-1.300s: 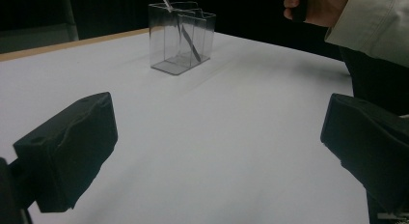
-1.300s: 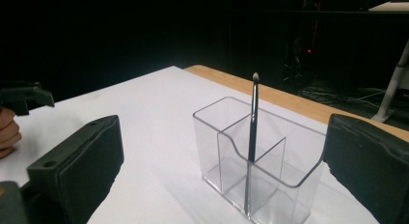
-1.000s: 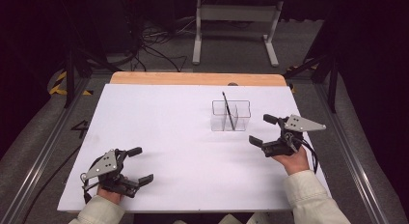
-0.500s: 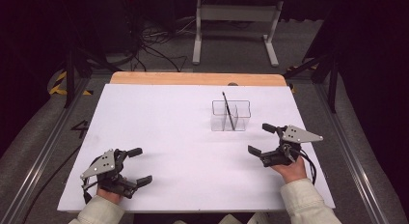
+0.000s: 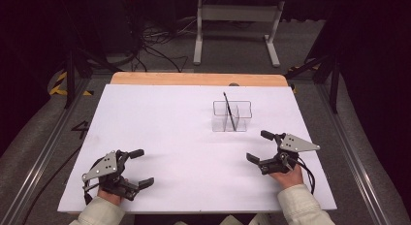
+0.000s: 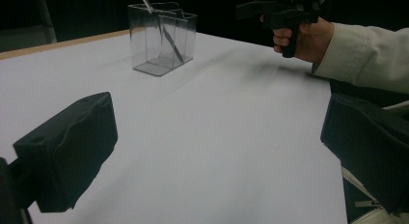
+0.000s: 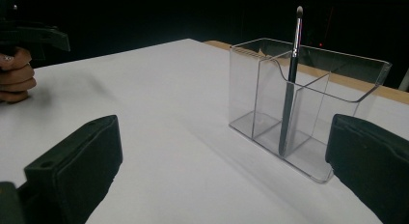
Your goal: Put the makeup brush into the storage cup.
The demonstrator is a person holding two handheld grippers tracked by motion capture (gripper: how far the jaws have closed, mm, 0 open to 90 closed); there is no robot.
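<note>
1. At the near edge of the white table (image 5: 169, 137) we see both forearms in pale sleeves coming in from the bottom of the high view.
2. The left gripper (image 5: 136, 168) sits low over the near-left part of the table. Its jaws are spread wide with nothing between them. In the left gripper view the two black jaws stand far apart over bare white surface.
3. The right gripper (image 5: 264, 147) is held over the near-right part of the table, just nearer than the organizer. Its jaws are also spread wide and hold nothing. A grey three-cornered plate (image 5: 299, 143) tops it.
4. In the left gripper view we see the right hand (image 6: 308, 38) gripping its tool above the table.
5. Beyond the right gripper stands a clear plastic organizer (image 5: 231, 116) with divided compartments, right of the table's centre, apart from both grippers.
6. A thin dark makeup brush (image 7: 289, 89) stands in the organizer, leaning slightly, its tip rising above the rim. It rests beside an inner divider.
7. Past the white surface we see the table's wooden far edge (image 5: 194, 78).
8. Farther off, cables (image 5: 155, 45) lie on the dark floor.
</note>
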